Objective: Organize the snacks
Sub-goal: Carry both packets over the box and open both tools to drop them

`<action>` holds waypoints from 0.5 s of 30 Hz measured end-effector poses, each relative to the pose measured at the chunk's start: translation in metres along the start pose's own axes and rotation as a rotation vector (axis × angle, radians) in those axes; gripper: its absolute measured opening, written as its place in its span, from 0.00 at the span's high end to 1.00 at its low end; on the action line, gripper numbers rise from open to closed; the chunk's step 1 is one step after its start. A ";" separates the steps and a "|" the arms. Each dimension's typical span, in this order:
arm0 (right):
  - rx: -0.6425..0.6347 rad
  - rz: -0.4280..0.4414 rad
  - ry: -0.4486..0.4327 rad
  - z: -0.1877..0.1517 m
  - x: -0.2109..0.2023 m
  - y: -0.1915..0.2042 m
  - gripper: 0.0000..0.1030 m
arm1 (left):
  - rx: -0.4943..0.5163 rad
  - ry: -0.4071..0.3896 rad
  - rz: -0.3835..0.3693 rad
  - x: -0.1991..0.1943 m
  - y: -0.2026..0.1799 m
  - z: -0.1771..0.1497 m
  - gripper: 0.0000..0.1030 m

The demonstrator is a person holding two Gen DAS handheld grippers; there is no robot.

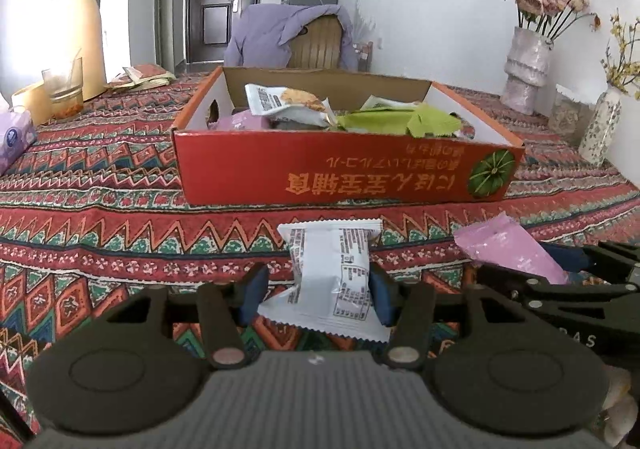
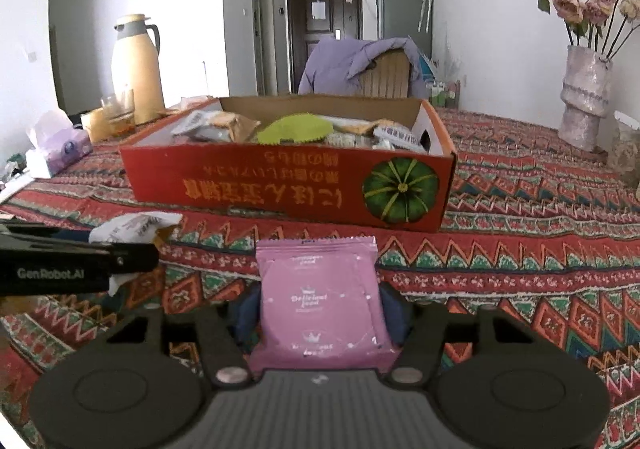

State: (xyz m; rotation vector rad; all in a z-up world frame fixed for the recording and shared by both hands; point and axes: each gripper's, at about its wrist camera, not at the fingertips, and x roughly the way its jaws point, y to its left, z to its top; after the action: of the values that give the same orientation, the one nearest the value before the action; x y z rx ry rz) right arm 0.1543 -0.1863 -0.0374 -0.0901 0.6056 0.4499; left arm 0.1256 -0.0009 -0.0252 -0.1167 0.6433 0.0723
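Several snacks lie already in the red box [image 1: 348, 173] on the patterned tablecloth [image 1: 100, 177] — most of the work looks done. Two packets are not yet inside: the left gripper [image 1: 316, 291] is clenched on a white packet [image 1: 332, 277], and the right gripper [image 2: 320, 309] grasps a pink packet [image 2: 320, 297]. Both are held in front of the box, near its front wall — they must still go in.

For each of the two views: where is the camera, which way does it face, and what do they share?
Left wrist: on the left gripper, looking forward and down past a white packet toward the red box.
Right wrist: on the right gripper, same heading, pink packet between its fingers.
Shared: box, patterned tablecloth, each other's gripper.
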 end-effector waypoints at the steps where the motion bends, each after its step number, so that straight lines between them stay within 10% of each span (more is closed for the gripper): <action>1: 0.000 0.001 -0.010 0.001 -0.003 0.000 0.41 | -0.002 -0.005 -0.001 -0.002 0.001 0.001 0.47; 15: -0.018 0.021 -0.154 0.026 -0.033 0.004 0.41 | -0.002 -0.133 -0.020 -0.031 0.002 0.031 0.47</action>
State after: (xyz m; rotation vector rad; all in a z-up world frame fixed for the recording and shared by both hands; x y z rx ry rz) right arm 0.1422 -0.1900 0.0026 -0.0657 0.4516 0.4786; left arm 0.1192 0.0042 0.0175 -0.1195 0.5091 0.0614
